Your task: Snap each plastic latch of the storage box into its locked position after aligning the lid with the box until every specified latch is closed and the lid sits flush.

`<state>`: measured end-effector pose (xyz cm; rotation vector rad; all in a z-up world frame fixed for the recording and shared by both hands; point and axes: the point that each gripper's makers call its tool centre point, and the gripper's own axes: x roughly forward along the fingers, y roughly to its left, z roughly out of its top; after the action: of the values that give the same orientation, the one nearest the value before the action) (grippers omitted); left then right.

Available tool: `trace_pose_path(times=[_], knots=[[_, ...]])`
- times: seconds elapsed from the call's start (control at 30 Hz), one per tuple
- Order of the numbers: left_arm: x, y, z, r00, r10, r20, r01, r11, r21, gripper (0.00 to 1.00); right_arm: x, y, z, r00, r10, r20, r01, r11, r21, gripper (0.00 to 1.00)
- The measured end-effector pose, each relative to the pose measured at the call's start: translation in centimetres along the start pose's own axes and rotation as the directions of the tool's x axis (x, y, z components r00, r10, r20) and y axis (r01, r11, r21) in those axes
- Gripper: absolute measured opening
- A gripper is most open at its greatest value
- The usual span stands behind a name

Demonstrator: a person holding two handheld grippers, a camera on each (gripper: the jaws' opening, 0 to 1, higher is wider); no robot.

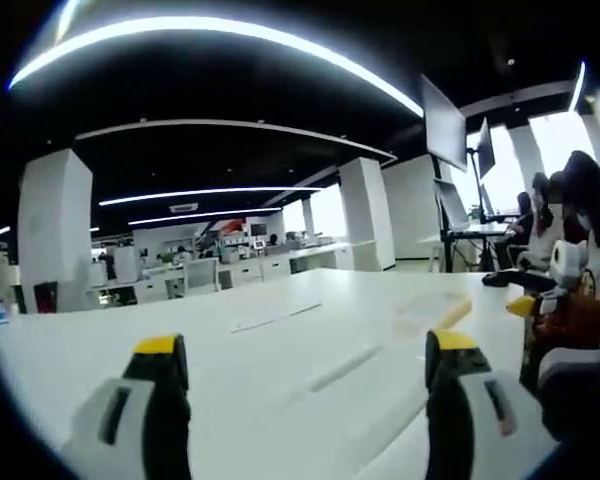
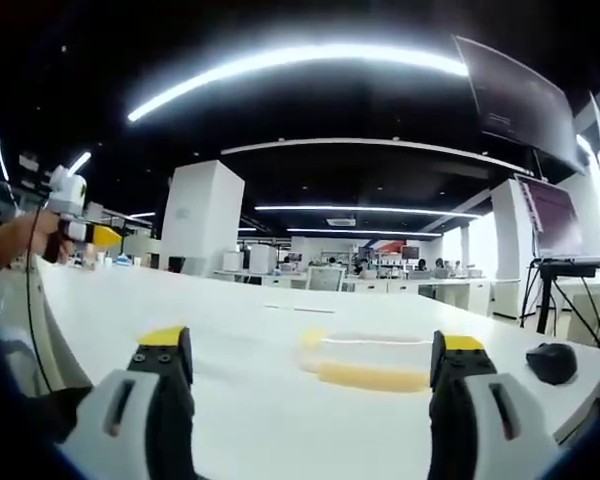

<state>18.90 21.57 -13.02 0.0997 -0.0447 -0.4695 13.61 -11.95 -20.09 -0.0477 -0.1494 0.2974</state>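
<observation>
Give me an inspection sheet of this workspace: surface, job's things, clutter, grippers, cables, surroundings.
Surface: white table, mostly bare.
Job's things: clear storage box with yellow latch lies flat ahead in the right gripper view; faint in the left gripper view. Latch state cannot be told.
Clutter: black computer mouse on the table's far edge.
Grippers: left gripper open, holding nothing; right gripper open, holding nothing.
Cables: thin black cable hanging from the left gripper.
Surroundings: open office, white pillars, ceiling light strips, monitors on a stand, seated people.
</observation>
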Motion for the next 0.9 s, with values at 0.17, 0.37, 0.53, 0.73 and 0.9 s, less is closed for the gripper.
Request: trace_pose_path(times=[0.17, 0.37, 0.53, 0.73, 0.9], knots=[[0.4, -0.2, -0.1, 1.0, -0.017, -0.01, 0.018, 1.0, 0.009, 0.99, 0.0, -0.2, -0.1, 1.0, -0.003, -0.003, 0.003, 1.0, 0.001, 1.0], [0.7, -0.3, -0.2, 0.999, -0.028, -0.018, 0.028, 0.999, 0.016, 0.99, 0.0, -0.4, -0.3, 1.0, -0.007, -0.007, 0.007, 1.0, 0.002, 0.99], [1.0, -0.6, -0.4, 0.998, -0.047, -0.03, 0.048, 0.998, 0.029, 0.99, -0.1, -0.5, -0.6, 1.0, -0.009, -0.007, 0.009, 1.0, 0.003, 0.99], [1.5, -0.3, -0.2, 0.999, -0.044, -0.03, 0.045, 0.999, 0.025, 0.99, 0.0, -0.3, -1.1, 1.0, -0.003, -0.015, 0.003, 1.0, 0.016, 0.99], [1.8, -0.6, -0.3, 0.998, -0.057, -0.035, 0.058, 0.998, 0.026, 0.99, 0.0, -0.2, -1.0, 1.0, -0.001, -0.013, 0.001, 1.0, 0.015, 0.99]])
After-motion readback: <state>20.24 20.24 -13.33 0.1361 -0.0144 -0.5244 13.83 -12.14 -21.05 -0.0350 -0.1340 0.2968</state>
